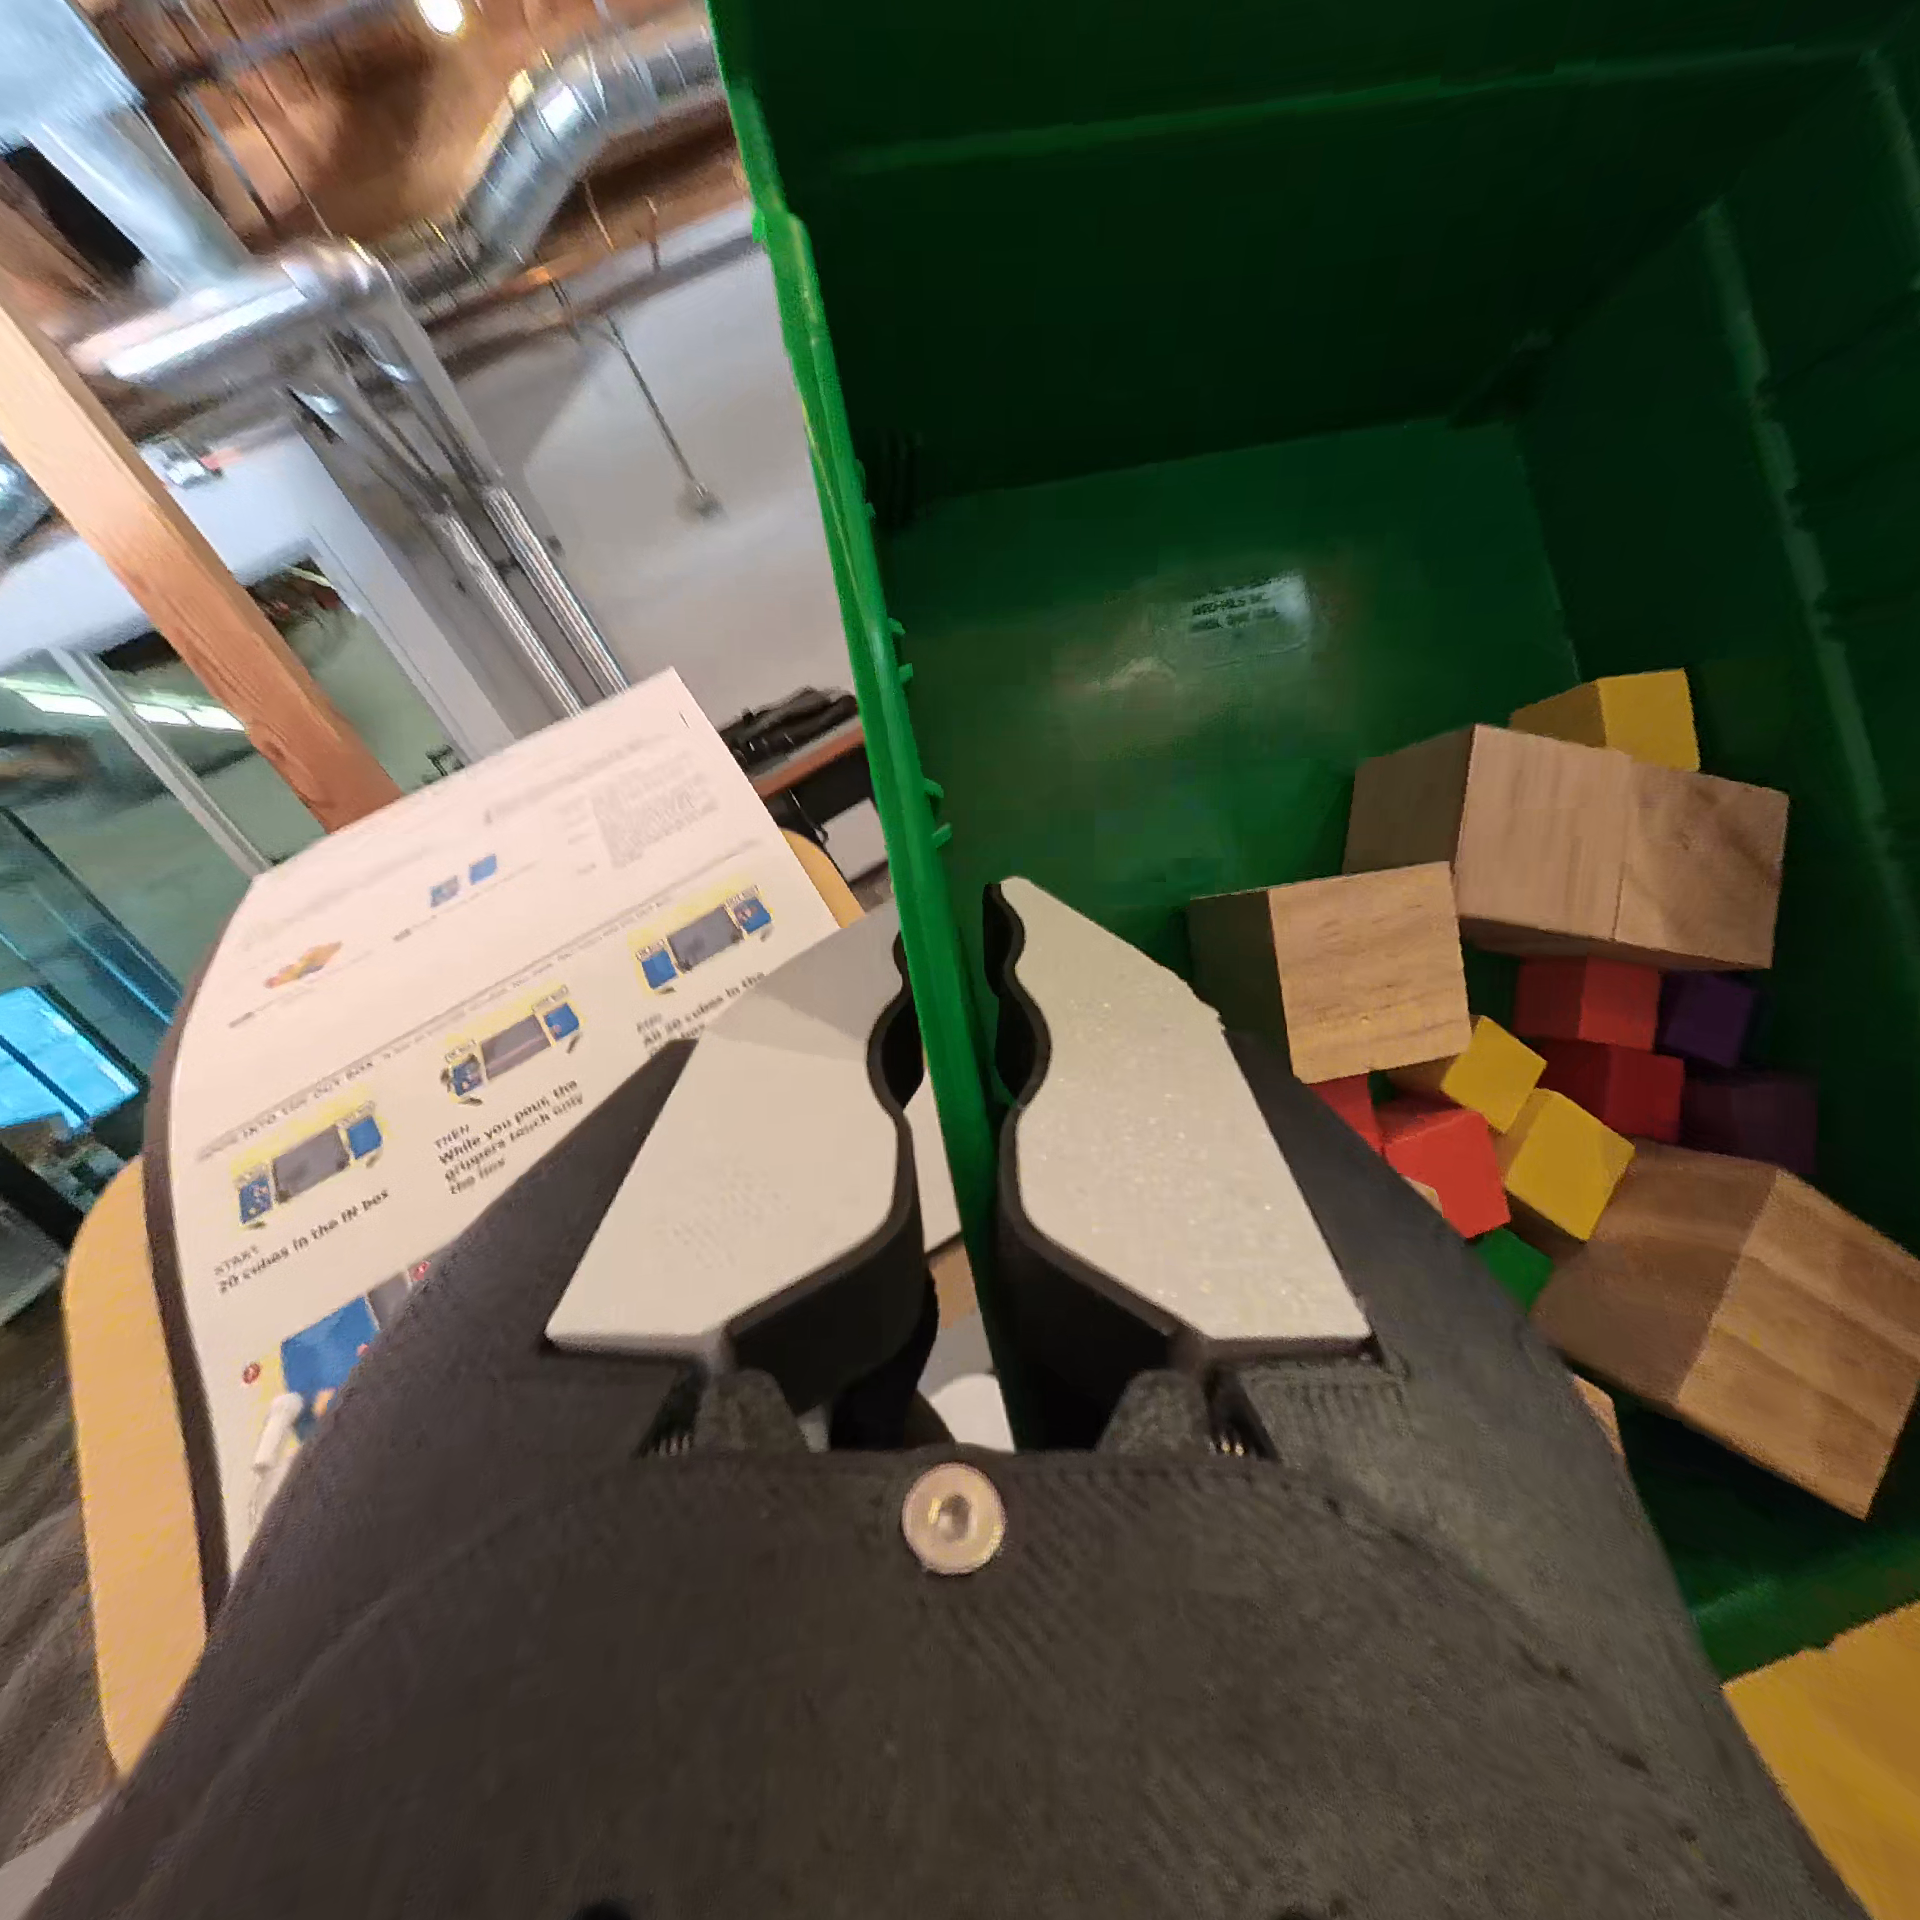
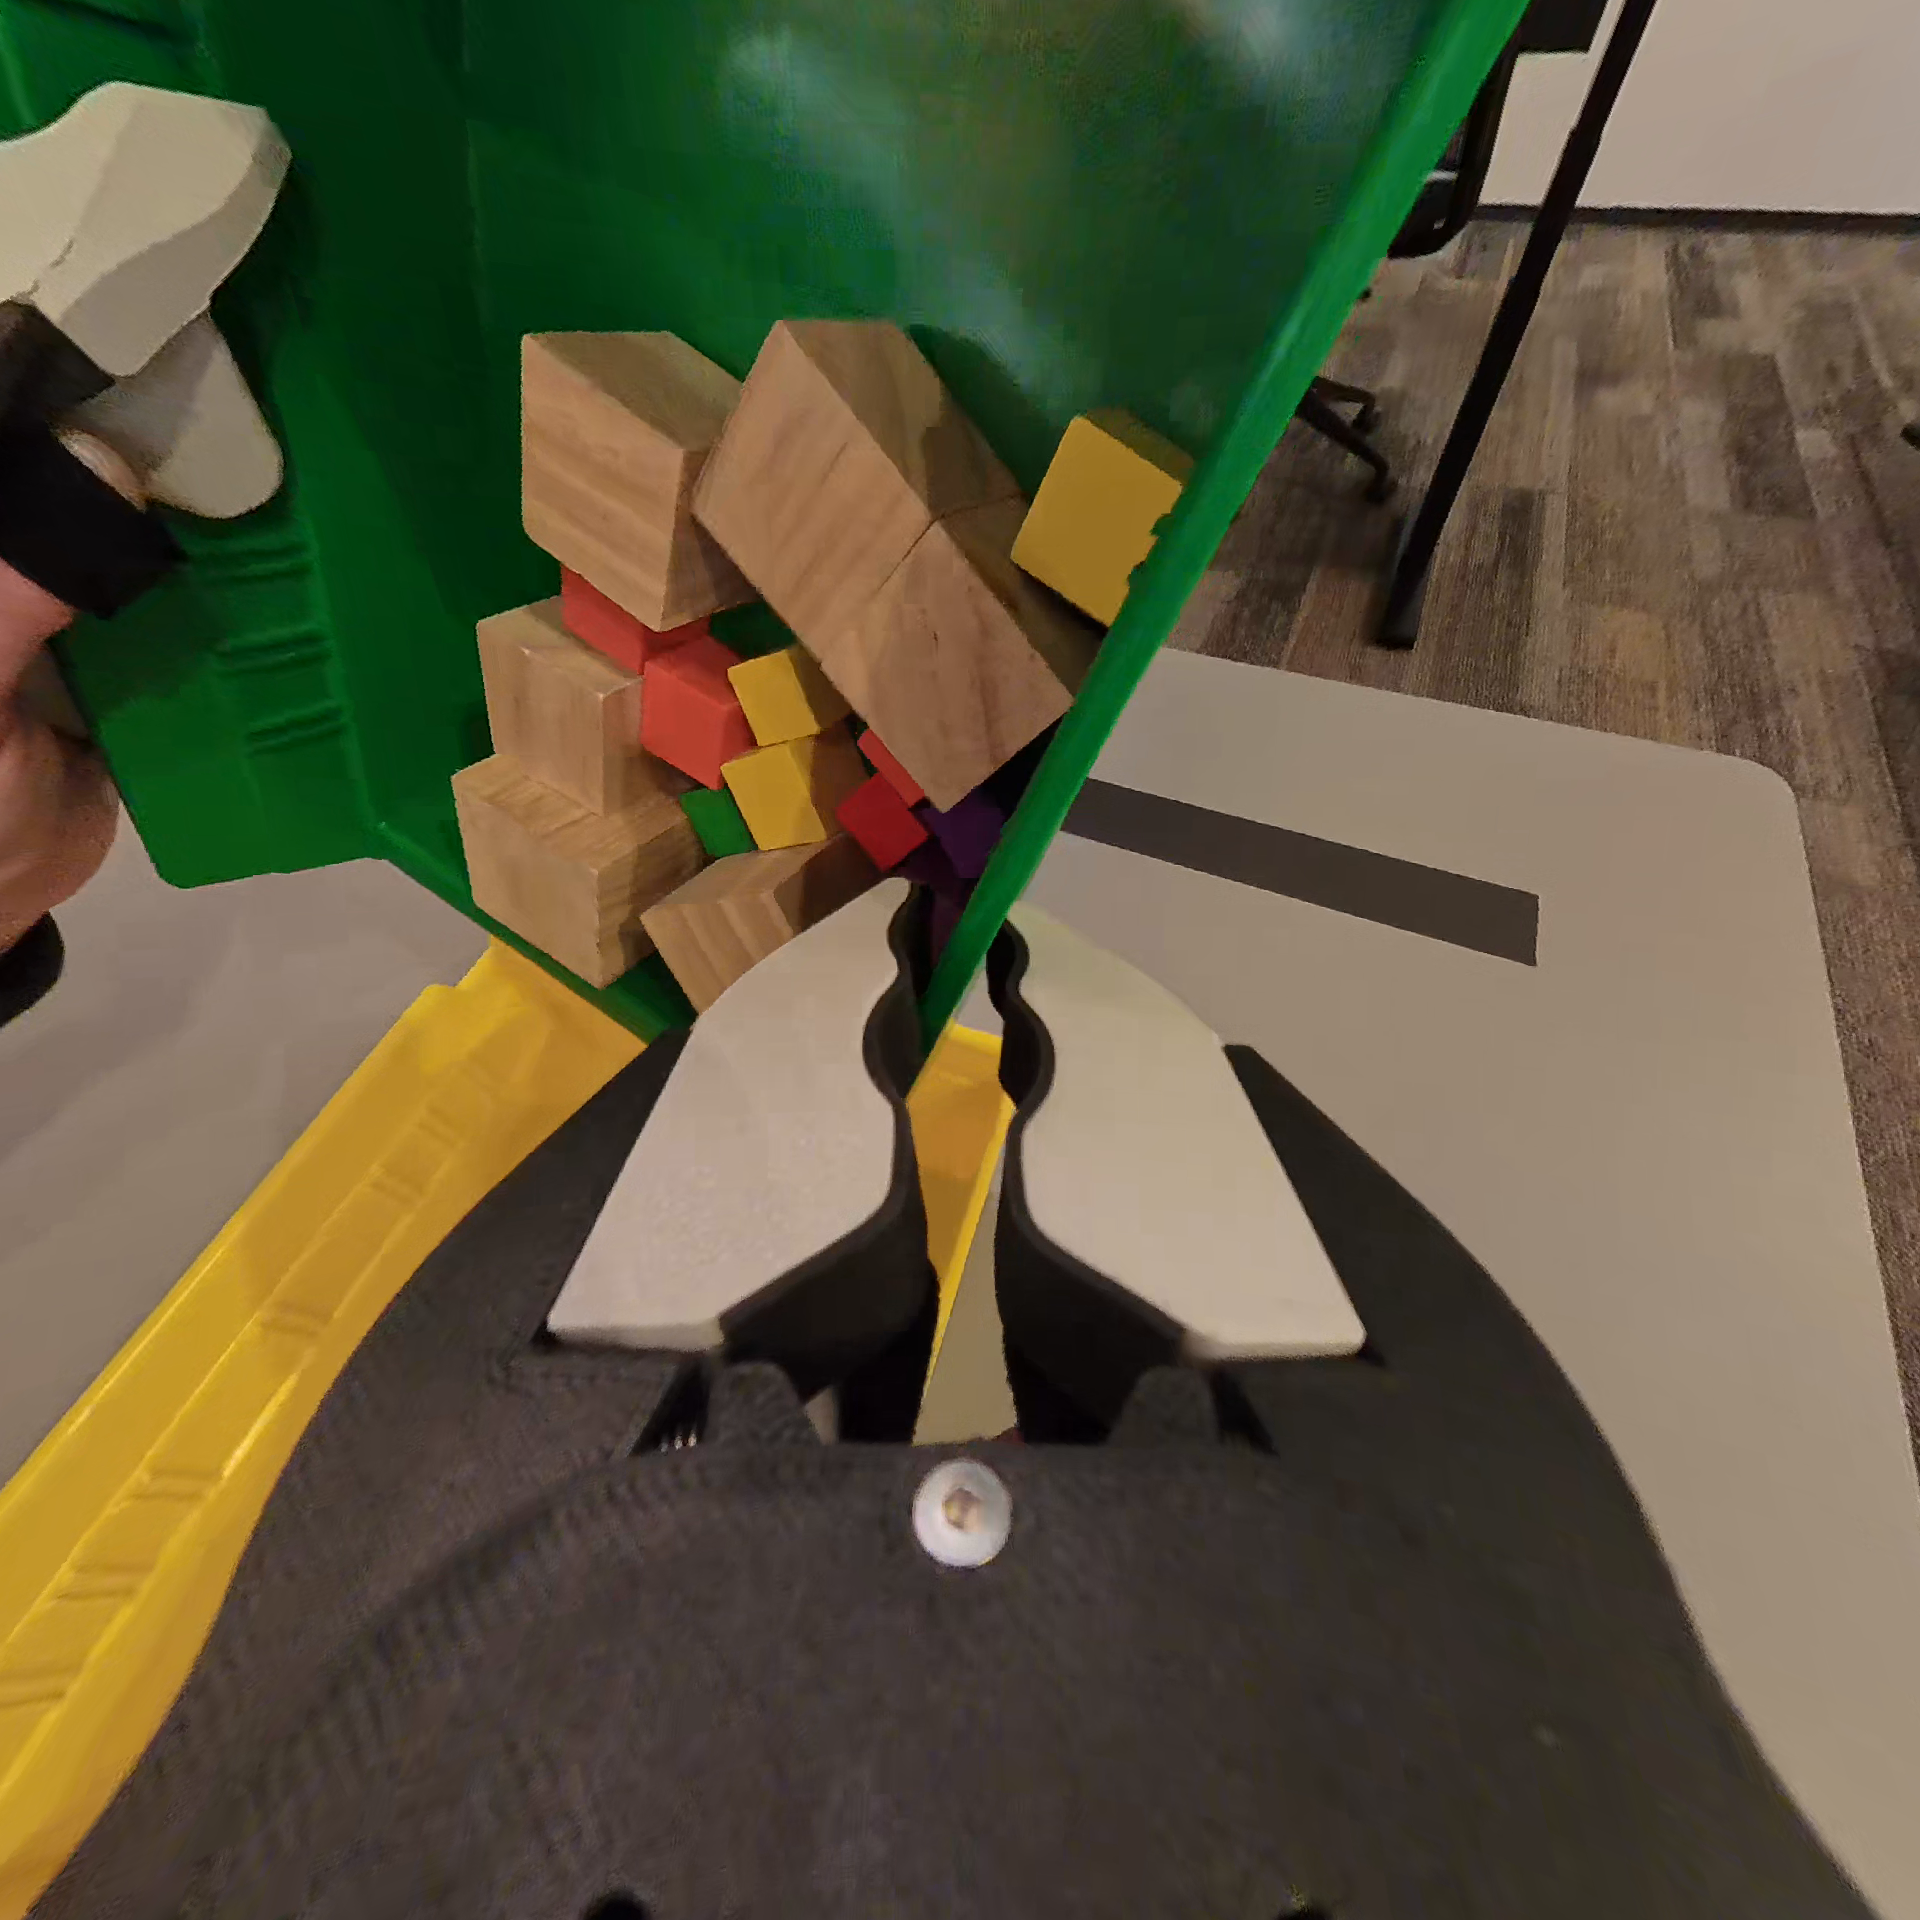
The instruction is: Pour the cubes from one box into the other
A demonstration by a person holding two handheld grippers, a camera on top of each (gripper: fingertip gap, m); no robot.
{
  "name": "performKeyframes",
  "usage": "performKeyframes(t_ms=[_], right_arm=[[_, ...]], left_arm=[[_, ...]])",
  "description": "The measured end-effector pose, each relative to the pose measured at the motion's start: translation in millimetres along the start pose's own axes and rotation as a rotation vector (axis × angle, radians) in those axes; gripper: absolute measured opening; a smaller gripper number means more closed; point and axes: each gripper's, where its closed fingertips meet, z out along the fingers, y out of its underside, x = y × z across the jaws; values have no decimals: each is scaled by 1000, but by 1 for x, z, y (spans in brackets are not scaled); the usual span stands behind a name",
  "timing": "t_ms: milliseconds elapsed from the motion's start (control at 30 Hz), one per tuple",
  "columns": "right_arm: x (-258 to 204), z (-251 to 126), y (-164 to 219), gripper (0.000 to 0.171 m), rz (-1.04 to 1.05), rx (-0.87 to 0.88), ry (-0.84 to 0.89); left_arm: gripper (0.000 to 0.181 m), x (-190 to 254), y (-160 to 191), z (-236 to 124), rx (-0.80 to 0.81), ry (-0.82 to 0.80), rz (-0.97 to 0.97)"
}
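Observation:
The green box (image 1: pixel 1195 436) is lifted and tilted, held by both grippers. My left gripper (image 1: pixel 951 925) is shut on its side wall; it also shows far left in the right wrist view (image 2: pixel 145 343). My right gripper (image 2: pixel 951 935) is shut on the opposite wall of the green box (image 2: pixel 644 187). Several cubes, large plain wooden ones (image 1: pixel 1558 842) and small red, yellow, purple and green ones (image 1: pixel 1538 1101), are piled against the box's low end. In the right wrist view the cubes (image 2: pixel 831 582) crowd at the box's lower rim, just above the yellow box (image 2: pixel 343 1174).
The grey table (image 2: pixel 1455 1039) carries a dark tape strip (image 2: pixel 1309 862). A printed instruction sheet (image 1: pixel 468 987) lies on the table left of the green box. A person's hand (image 2: pixel 42 790) holds the left gripper. Black chair or table legs (image 2: pixel 1496 312) stand on the floor beyond.

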Motion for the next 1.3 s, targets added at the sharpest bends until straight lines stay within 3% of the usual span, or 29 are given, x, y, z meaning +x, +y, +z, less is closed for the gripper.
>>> performKeyframes(t_ms=[533, 667, 900, 1300], right_arm=[[2, 0, -2, 5, -2, 124, -34], [2, 2, -4, 20, 50, 127, -68], [11, 3, 0, 9, 115, 145, -53], [5, 3, -7, 8, 39, 193, 20]], left_arm=[[10, 7, -30, -19, 231, -58, 146], [7, 14, -31, -26, 286, -75, 193], [16, 25, -27, -35, 326, -39, 218], [28, 22, 17, -44, 166, -52, 212]])
